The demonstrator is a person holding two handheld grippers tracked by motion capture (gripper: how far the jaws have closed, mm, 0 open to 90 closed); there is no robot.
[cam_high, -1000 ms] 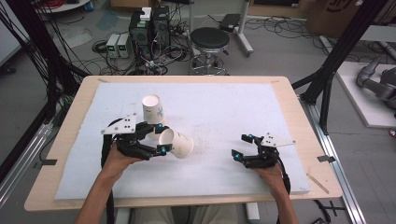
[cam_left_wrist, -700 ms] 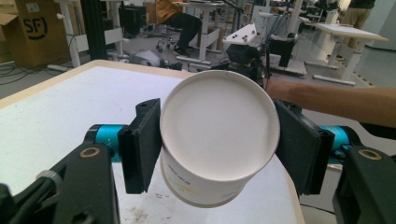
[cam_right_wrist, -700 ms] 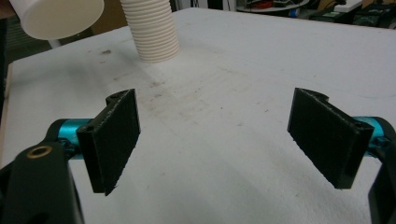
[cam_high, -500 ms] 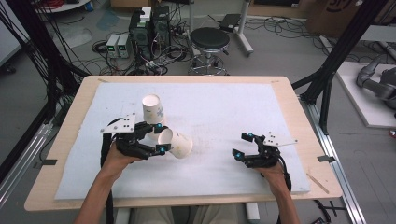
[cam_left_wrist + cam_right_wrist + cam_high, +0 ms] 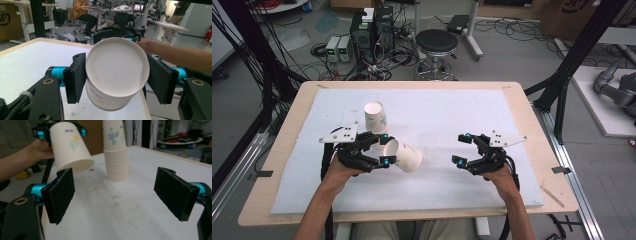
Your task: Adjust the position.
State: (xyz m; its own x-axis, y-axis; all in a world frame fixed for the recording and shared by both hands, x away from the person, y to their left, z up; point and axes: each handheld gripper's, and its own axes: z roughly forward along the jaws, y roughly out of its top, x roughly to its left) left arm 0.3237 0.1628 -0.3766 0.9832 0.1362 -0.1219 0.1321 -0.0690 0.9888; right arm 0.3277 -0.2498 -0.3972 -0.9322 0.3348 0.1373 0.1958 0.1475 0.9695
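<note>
Paper cup [image 5: 404,156] held sideways above the worktop's [image 5: 512,107] left half, clamped in the left claw [image 5: 382,150].

Near the front edge, the left claw's two black pads press the cup's sides, its base pointing right. To the right, the right claw [image 5: 463,148] hangs with jaws wide apart, gripping nothing. Farther back, just behind the left claw, a stack of cups [image 5: 376,116] stands upright.
</note>
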